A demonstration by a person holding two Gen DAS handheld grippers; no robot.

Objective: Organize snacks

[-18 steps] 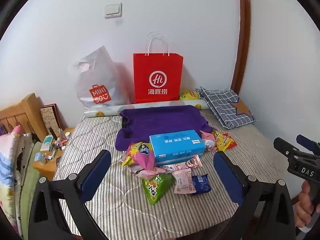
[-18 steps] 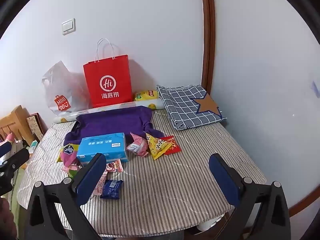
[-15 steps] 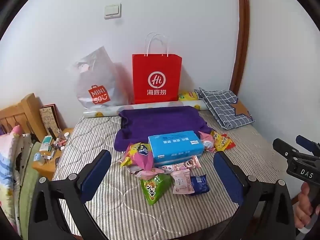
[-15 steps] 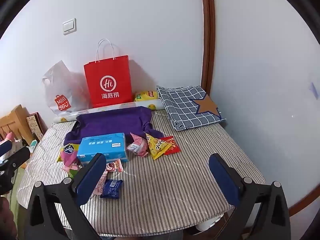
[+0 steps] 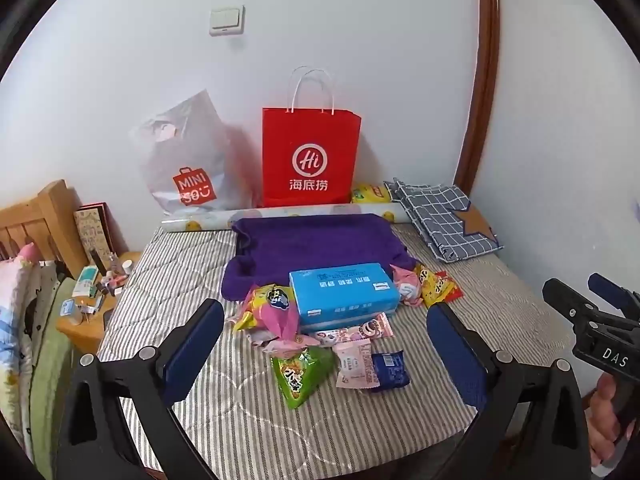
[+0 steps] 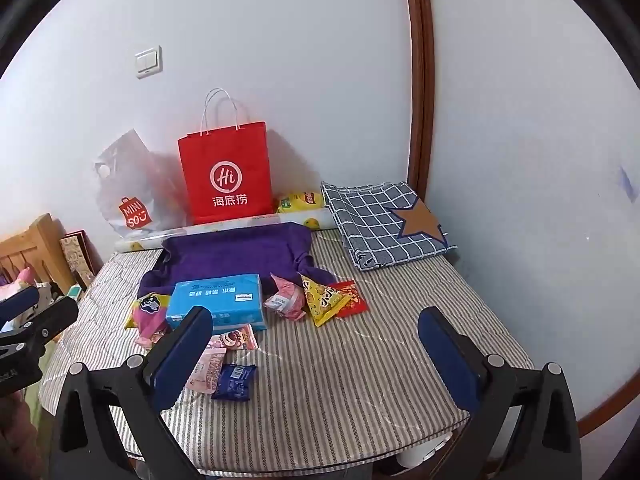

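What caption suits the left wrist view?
Open left gripper faces snack packets around a blue tissue box.

1. A plain white wall is rising straight ahead of the tongs, carrying a light switch high up and to their left.
2. A curved brown wooden trim is running up the corner ahead and to the right of the tongs.
3. A surface covered in grey striped quilted cloth is spreading out under and ahead of the tongs.
4. A wooden headboard is standing far left of the tongs, with a small cluttered wooden stand sitting just beside it.
5. Soft, even light is falling over the room.
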